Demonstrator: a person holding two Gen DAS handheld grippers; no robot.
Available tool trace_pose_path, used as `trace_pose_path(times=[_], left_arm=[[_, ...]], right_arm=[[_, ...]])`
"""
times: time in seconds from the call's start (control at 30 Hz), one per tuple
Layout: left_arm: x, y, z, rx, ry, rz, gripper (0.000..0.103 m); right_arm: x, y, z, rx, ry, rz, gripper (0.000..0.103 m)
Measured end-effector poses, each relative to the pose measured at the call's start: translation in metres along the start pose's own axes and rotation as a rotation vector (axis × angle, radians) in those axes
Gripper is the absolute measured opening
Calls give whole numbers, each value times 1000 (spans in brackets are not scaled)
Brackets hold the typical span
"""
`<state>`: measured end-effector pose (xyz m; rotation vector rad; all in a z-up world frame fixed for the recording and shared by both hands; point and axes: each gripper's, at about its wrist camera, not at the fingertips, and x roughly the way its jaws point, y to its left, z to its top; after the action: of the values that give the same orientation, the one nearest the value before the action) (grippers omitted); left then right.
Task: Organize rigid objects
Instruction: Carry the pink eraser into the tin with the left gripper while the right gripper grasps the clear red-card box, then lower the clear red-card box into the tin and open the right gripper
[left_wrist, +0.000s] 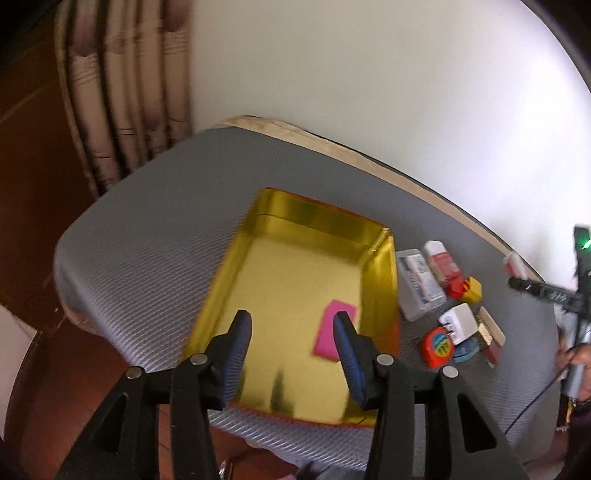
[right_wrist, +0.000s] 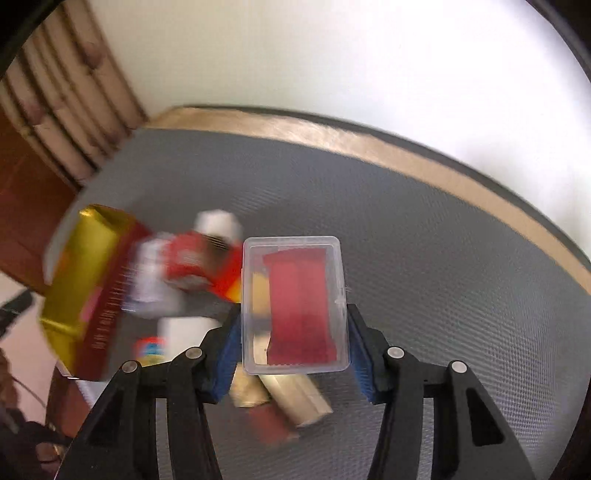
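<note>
In the left wrist view a gold tray (left_wrist: 280, 254) lies on the grey mat, and a pink card (left_wrist: 330, 332) rests flat inside it near the right wall. My left gripper (left_wrist: 291, 321) hovers over the tray, jaws apart, with nothing between the pads. In the right wrist view my right gripper (right_wrist: 293, 314) is shut on a clear plastic case (right_wrist: 295, 302) with red contents, held above the mat. Blurred below the case lie a beige block (right_wrist: 295, 398) and a dark red stick (right_wrist: 269, 424).
Right of the tray sit several small items: a clear box (left_wrist: 419, 284), a red-and-white packet (left_wrist: 441, 262), a yellow-red block (left_wrist: 469, 290), a white charger (left_wrist: 460, 321) and a round colourful tape (left_wrist: 439, 347). The round table's beige edge (left_wrist: 369, 158) meets a white wall. Curtain at left.
</note>
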<state>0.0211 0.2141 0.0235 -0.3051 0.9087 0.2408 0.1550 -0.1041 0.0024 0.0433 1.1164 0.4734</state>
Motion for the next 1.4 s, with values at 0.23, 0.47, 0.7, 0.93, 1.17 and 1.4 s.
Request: trace_pose_path(times=[0.23,0.47,0.7,0.93,1.17,1.4], left_arm=[[-27,17,-27,59,-99,125,47],[-30,46,-28,6,-149,132,47],[-15,56,-31,14,-105,140,48],[-8,58,-31,21,-88,140,48],[-6,57,-33,21,-71,128,48],[-15,39,-37,83,-93,101,48]], right_arm=[[11,137,44,-113,18,239,49],[100,245,67,-179,138,266,49],[150,261,71,-168,193,196,49],[169,272,75,-203,152,143,51],[107,232,66,-91,-41,308,69],[14,111,-43,-84,-148,96,85]])
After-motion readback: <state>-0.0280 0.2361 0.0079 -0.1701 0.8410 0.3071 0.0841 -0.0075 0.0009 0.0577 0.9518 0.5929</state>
